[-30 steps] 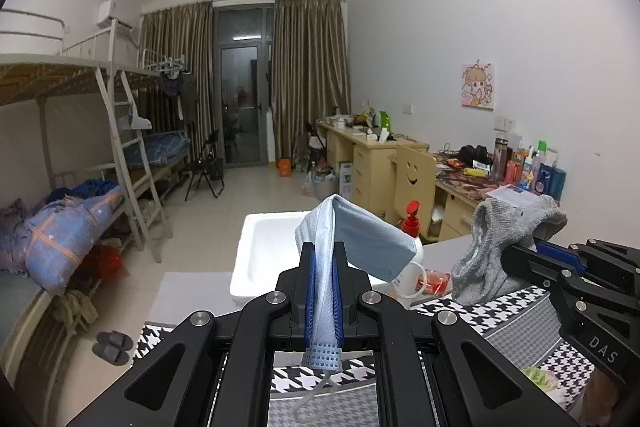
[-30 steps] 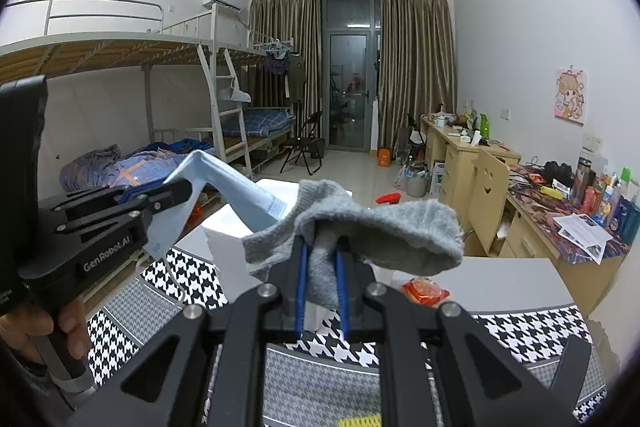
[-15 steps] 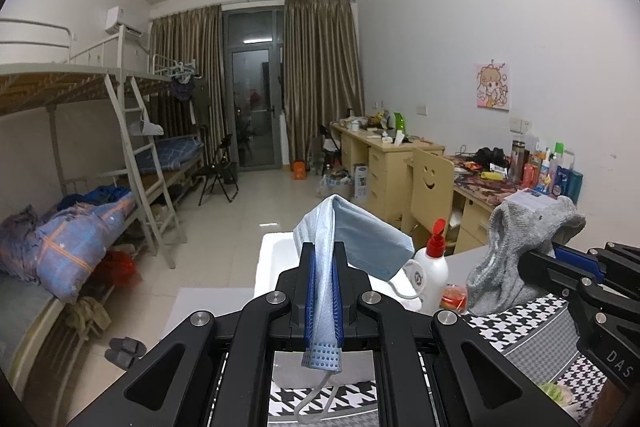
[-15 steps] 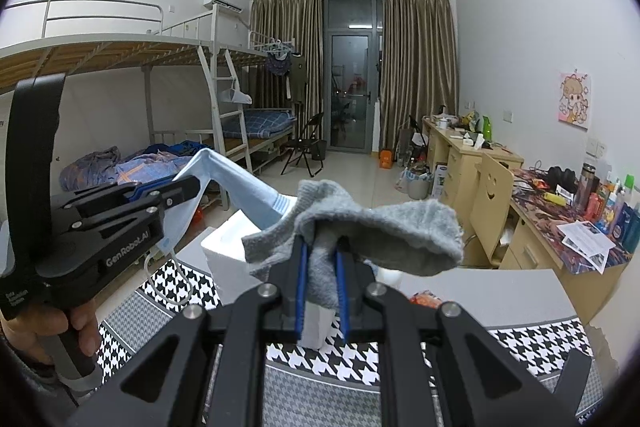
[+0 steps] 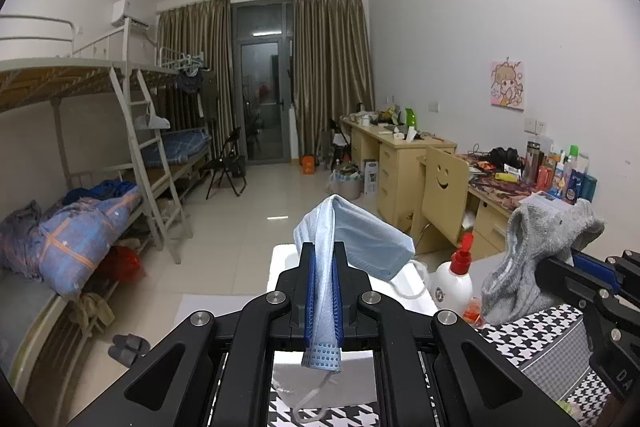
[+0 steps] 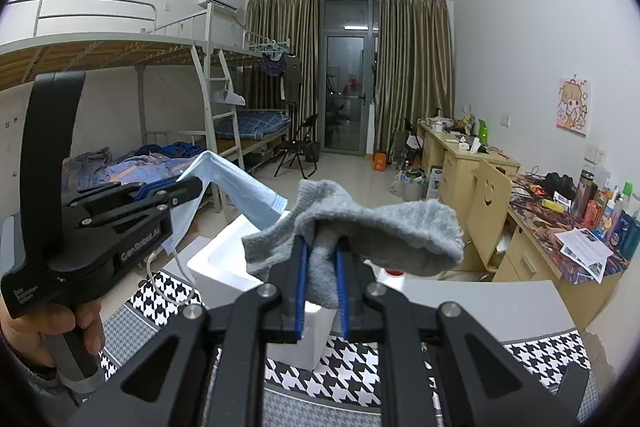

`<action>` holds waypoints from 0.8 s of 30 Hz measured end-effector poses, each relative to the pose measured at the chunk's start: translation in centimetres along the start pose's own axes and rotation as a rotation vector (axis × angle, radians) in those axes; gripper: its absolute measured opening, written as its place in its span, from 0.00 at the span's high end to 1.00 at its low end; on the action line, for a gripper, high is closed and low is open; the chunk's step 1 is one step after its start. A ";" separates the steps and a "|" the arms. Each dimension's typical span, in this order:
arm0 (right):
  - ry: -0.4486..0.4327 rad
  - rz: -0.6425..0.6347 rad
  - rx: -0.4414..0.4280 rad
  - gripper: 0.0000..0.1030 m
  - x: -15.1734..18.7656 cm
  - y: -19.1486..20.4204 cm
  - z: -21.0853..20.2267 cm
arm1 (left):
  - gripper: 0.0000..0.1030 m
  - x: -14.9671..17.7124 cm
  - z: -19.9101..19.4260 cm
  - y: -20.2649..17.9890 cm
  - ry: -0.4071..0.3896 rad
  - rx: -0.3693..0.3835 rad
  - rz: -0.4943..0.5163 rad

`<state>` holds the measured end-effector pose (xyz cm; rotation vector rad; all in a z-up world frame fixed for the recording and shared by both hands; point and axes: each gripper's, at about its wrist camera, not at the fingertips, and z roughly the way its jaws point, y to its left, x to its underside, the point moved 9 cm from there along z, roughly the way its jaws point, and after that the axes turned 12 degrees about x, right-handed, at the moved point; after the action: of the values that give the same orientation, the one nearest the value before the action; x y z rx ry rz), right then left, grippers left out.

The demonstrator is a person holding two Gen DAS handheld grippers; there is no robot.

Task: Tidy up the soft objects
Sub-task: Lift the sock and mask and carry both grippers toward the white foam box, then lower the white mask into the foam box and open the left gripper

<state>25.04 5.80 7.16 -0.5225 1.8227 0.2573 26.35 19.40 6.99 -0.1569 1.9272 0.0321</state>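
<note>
My left gripper (image 5: 323,259) is shut on a light blue face mask (image 5: 360,239), held in the air above a white foam box (image 5: 404,287). Its ear loop hangs down below the fingers. My right gripper (image 6: 321,251) is shut on a grey sock (image 6: 372,231), also held up over the same foam box (image 6: 224,263). In the right wrist view the left gripper (image 6: 176,189) with the mask (image 6: 236,187) is at the left. In the left wrist view the right gripper (image 5: 560,263) with the sock (image 5: 532,255) is at the right.
A black-and-white houndstooth cloth (image 6: 360,383) covers the table. A white bottle with a red pump (image 5: 452,283) stands right of the box. Desks and a smiley-face chair (image 5: 444,183) line the right wall; bunk beds (image 5: 100,163) line the left.
Both grippers have risen with the mask and the sock still held. The foam box and table now sit lower in both views.
</note>
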 end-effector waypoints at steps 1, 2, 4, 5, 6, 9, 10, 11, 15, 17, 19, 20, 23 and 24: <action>0.005 0.001 -0.002 0.84 0.0 0.1 0.2 | 0.92 -0.2 0.3 0.1 0.002 -0.003 0.001; 0.012 0.002 -0.005 0.84 0.0 0.1 0.5 | 0.92 -0.2 0.6 0.3 0.005 -0.006 0.002; 0.024 -0.002 -0.008 0.84 0.0 0.4 1.1 | 0.92 -0.3 1.3 0.6 0.017 -0.005 -0.006; 0.028 -0.002 -0.006 0.84 0.0 0.5 1.4 | 0.92 -0.3 1.6 0.7 0.021 -0.004 -0.007; 0.033 -0.001 -0.005 0.84 -0.1 0.5 1.7 | 0.92 -0.4 1.8 0.7 0.023 -0.005 -0.007; 0.048 -0.002 -0.012 0.84 -0.2 0.7 2.4 | 0.92 -0.6 2.2 1.1 0.027 -0.004 -0.012; 0.050 -0.004 -0.011 0.84 -0.2 0.7 2.6 | 0.92 -0.7 2.4 1.2 0.027 -0.004 -0.016; 0.052 -0.007 -0.008 0.84 -0.2 0.7 2.8 | 0.92 -0.7 2.5 1.3 0.026 -0.005 -0.015; 0.061 -0.012 -0.013 0.84 -0.3 0.9 3.5 | 0.92 -0.7 3.6 1.6 0.048 0.002 -0.029; 0.070 -0.012 -0.017 0.84 -0.4 1.1 3.9 | 0.92 -0.6 4.1 1.9 0.058 0.000 -0.032; 0.074 -0.014 -0.014 0.84 -0.4 1.1 4.2 | 0.92 -0.5 4.9 2.1 0.072 0.006 -0.035; 0.076 -0.017 -0.012 0.84 -0.5 1.2 4.4 | 0.92 -0.3 5.1 2.2 0.076 0.007 -0.037; 0.087 -0.021 -0.013 0.84 -0.3 1.5 4.8 | 0.92 0.0 6.1 2.4 0.095 0.012 -0.046; 0.090 -0.024 -0.013 0.84 -0.3 1.5 5.0 | 0.92 0.1 6.5 2.6 0.103 0.011 -0.048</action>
<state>28.62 9.31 5.73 -0.5721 1.9021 0.2324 32.03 22.56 4.43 -0.2008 2.0248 -0.0190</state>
